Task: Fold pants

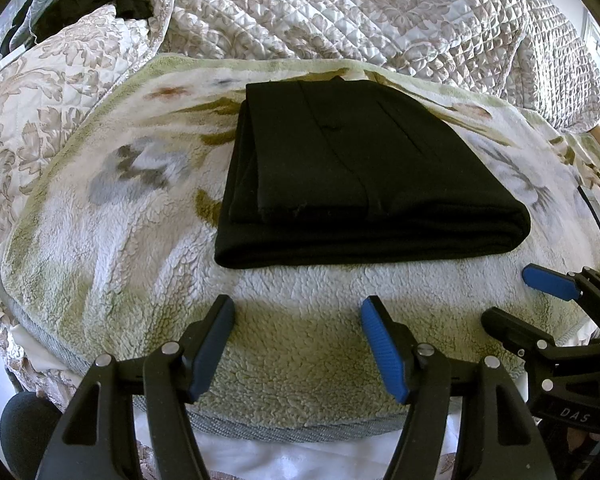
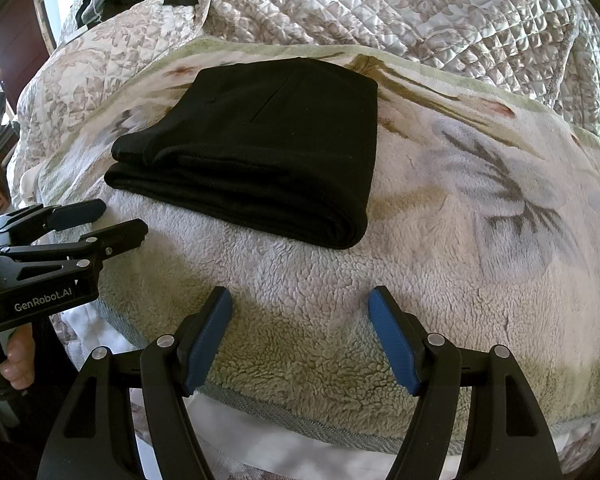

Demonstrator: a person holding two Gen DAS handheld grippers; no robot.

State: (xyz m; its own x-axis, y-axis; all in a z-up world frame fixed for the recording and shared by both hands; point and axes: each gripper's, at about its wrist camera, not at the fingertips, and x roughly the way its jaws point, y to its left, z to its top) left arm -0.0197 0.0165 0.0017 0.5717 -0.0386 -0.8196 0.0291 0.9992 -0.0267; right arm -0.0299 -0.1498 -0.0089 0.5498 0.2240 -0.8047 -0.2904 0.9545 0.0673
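A: Where are the pants (image 1: 364,176)?
B: Folded into a flat black stack on the fleece blanket (image 1: 112,240), which lies over the quilted bedspread (image 1: 380,12).
A: And the hand-held grippers?
B: The left hand-held gripper (image 1: 298,344) and the right hand-held gripper (image 2: 300,338) both gape wide and empty, just short of the pants' near edge.

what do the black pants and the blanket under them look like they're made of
Black pants: a soft, matte knit or woven cloth, perhaps cotton; folds lie thick with rounded edges, no sheen.
Blanket: fluffy sherpa-style fleece, likely synthetic; curly pile with a faded floral print.
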